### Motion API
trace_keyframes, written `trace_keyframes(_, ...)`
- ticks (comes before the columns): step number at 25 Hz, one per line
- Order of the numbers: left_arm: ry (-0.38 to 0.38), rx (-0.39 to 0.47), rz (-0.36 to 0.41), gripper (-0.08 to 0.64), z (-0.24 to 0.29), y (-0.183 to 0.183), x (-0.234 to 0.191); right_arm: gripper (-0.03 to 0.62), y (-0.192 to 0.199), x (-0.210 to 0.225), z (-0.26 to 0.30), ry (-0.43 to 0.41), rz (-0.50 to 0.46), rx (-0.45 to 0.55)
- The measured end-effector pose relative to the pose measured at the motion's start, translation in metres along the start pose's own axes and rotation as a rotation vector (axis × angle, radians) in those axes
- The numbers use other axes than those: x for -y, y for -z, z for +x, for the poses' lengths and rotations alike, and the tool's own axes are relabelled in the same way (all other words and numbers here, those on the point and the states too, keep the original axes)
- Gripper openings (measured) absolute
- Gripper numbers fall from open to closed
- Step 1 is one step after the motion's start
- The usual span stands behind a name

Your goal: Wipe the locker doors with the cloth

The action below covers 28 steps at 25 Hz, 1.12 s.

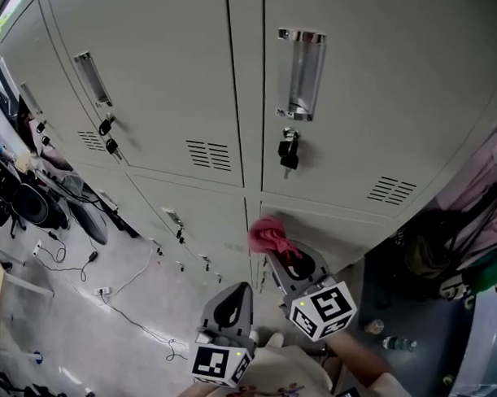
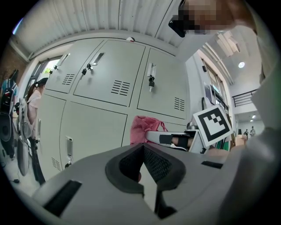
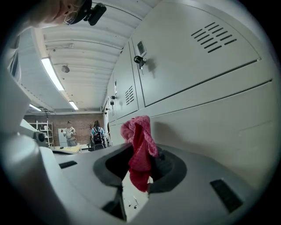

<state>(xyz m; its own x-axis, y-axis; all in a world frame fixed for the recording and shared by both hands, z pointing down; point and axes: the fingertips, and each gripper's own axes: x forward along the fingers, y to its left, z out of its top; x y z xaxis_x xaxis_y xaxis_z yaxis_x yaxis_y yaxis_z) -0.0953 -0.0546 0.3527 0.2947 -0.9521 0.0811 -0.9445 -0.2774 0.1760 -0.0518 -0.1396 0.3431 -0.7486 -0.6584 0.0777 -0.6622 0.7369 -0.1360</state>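
The right gripper (image 3: 140,169) has its jaws clamped on the pink cloth (image 3: 139,140), which bunches ahead of the tips beside a lower locker door (image 3: 210,123). I cannot quite tell whether it touches, and no door looks wiped, so the wiping seems mostly still ahead. Only its own view shows the left gripper (image 2: 142,162) shut on nothing.

The locker doors (image 1: 171,82) are smooth painted metal with a matt, pale finish, and their recessed handles (image 1: 301,74) are bright, glossy chrome. The cloth (image 3: 139,149) is soft, nubbly pink fabric, set against the matt grey plastic and dark ribbed pads of the right gripper (image 3: 138,178).
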Motion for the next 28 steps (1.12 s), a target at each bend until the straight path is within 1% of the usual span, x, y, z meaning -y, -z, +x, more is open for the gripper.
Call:
trace_keyframes(8,-0.007,0.001,-0.007,0.006,-0.006,0.002,0.001,0.106,-0.001,0.010,0.022,0.018,0.000,-0.015)
trace_keyframes(16,-0.010,0.009,-0.007,0.005,-0.005,0.001,0.000,0.106,-0.005,0.021,0.026,0.053,-0.004,-0.010)
trace_keyframes(28,0.011,0.005,0.003,0.005,0.002,0.000,0.004,0.107,-0.005,0.031,0.022,0.083,0.004,-0.011)
